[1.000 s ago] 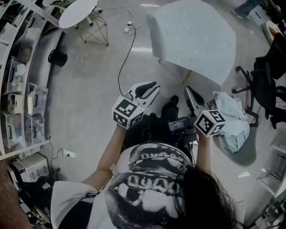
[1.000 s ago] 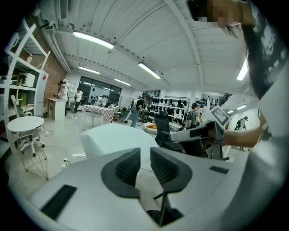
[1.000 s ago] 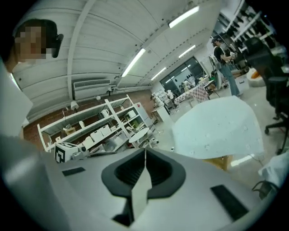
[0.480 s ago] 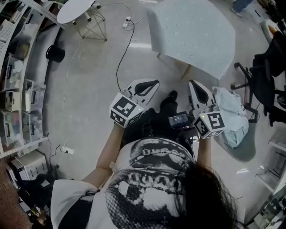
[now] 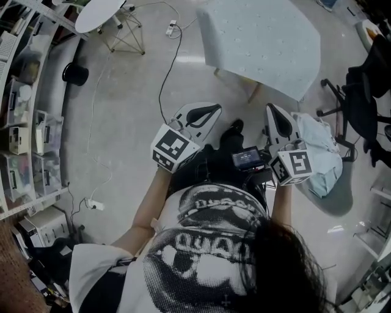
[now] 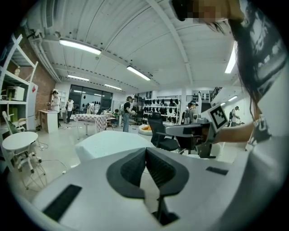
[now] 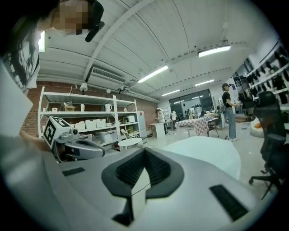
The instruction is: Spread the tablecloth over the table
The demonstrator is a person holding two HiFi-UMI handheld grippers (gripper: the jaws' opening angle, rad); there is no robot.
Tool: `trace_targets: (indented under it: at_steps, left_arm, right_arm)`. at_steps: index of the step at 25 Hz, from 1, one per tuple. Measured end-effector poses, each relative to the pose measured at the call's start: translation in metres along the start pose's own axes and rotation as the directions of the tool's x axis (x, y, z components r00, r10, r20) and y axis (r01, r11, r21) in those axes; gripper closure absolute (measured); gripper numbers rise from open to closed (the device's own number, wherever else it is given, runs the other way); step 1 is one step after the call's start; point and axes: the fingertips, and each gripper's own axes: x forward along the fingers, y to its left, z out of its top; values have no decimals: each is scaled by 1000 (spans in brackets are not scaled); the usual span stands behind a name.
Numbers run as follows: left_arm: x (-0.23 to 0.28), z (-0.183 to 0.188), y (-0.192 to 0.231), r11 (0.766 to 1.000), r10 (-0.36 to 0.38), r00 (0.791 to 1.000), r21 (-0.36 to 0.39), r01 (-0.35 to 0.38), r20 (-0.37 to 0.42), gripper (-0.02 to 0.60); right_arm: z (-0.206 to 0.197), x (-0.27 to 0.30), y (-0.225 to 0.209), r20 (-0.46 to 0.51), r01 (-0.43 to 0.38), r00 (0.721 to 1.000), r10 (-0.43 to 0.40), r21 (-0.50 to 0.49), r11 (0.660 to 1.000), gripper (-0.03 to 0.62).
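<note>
The table [image 5: 263,43] stands ahead of me on the floor, with a pale dotted tablecloth [image 5: 244,30] lying over its top and hanging at the edges. Both grippers are held up in front of my body, short of the table and apart from it. My left gripper [image 5: 214,110] is shut with nothing between its pads [image 6: 145,151]. My right gripper [image 5: 272,111] is shut and empty too, its pads [image 7: 144,153] pressed together. The covered table also shows beyond the jaws in the left gripper view [image 6: 108,142] and in the right gripper view [image 7: 207,155].
A crumpled pale cloth [image 5: 321,159] lies on a seat at my right. A black office chair [image 5: 360,98] stands beyond it. A round white table [image 5: 101,15], shelving [image 5: 24,122], a floor cable [image 5: 165,73] and a black round object [image 5: 75,74] are to the left. People stand far off [image 6: 128,113].
Both grippers have moved up the picture toward the table. The right gripper has rolled, so its marker cube faces differently.
</note>
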Motion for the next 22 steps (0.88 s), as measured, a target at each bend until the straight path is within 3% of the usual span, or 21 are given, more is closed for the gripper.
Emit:
trace_targets:
  at_steps: [11, 22]
  left_arm:
    - [11, -1, -9, 999, -20, 999, 30, 21, -31, 569]
    - [7, -12, 2, 1000, 17, 998, 23, -16, -53, 569]
  right_arm:
    - [-6, -23, -26, -1, 48, 999, -48, 49, 998, 599]
    - [-12, -22, -35, -2, 52, 999, -52, 75, 996, 599]
